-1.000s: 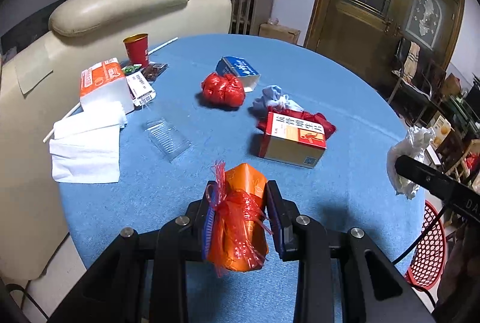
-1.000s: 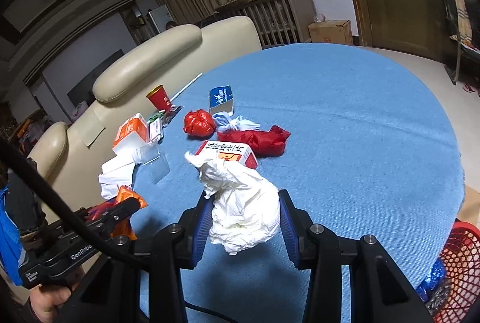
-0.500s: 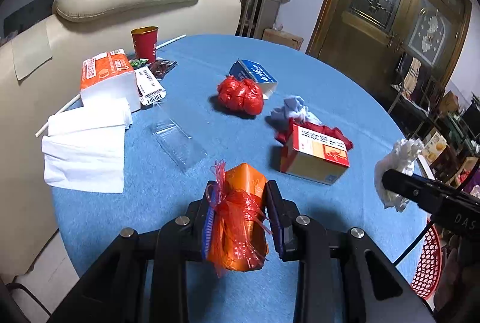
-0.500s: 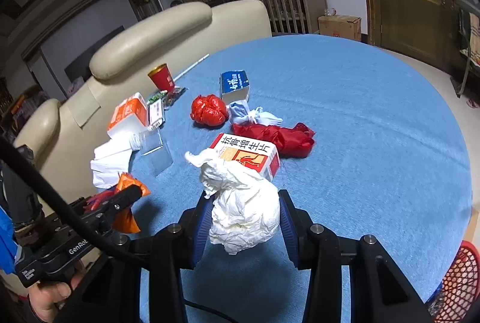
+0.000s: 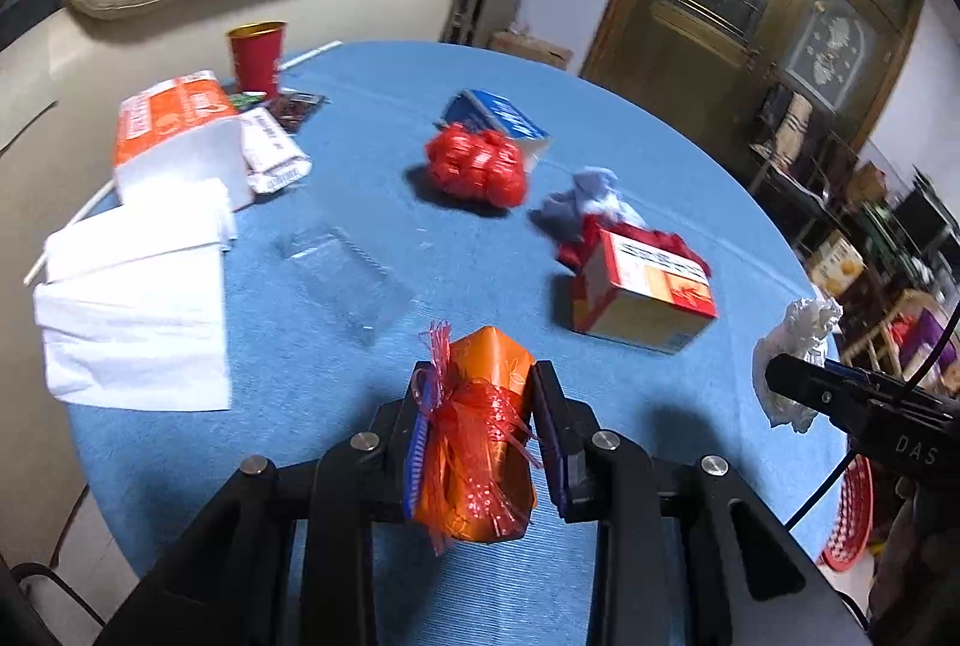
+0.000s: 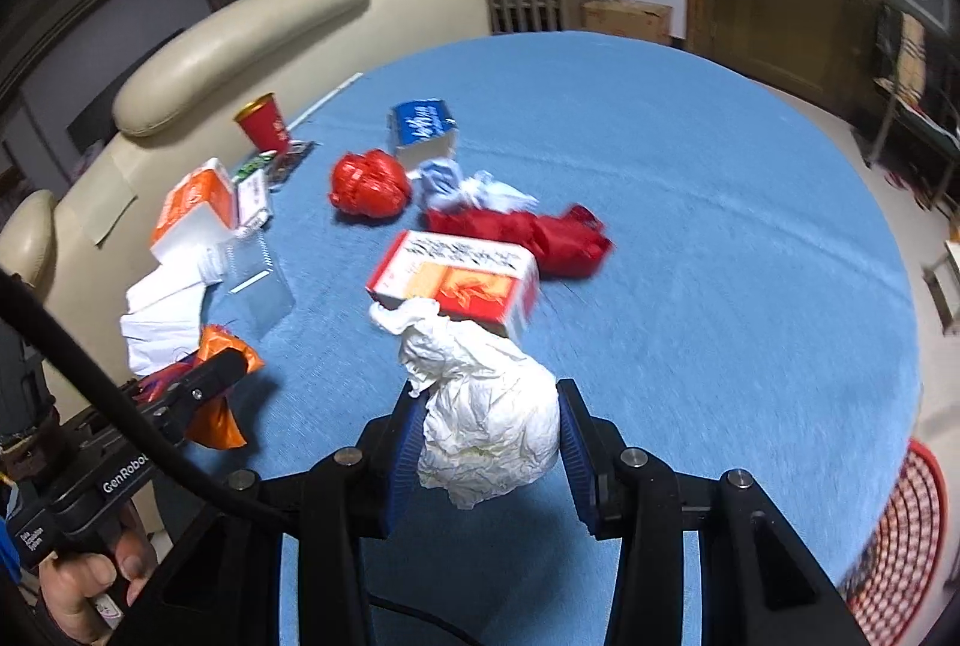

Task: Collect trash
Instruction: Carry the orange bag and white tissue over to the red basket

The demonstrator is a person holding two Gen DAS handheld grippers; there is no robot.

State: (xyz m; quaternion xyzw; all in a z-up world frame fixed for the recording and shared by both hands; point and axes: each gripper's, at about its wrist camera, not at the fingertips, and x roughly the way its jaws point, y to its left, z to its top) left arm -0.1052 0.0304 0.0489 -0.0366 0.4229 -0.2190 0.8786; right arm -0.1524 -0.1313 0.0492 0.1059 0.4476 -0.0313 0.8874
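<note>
Left wrist view: the left gripper (image 5: 483, 439) is clamped on an orange wrapper (image 5: 480, 442); the right gripper (image 6: 487, 433) on crumpled paper (image 6: 486, 424).
Either soft bundle could slip free over the worktop (image 6: 690, 226) before reaching the red basket (image 6: 900, 532).

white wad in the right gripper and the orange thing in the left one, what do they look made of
White wad: looks like crumpled paper or tissue, matte, with sharp creases. Orange thing: seems to be glossy folded card or plastic wrap, tied with shiny red translucent ribbon; exact material unclear.
</note>
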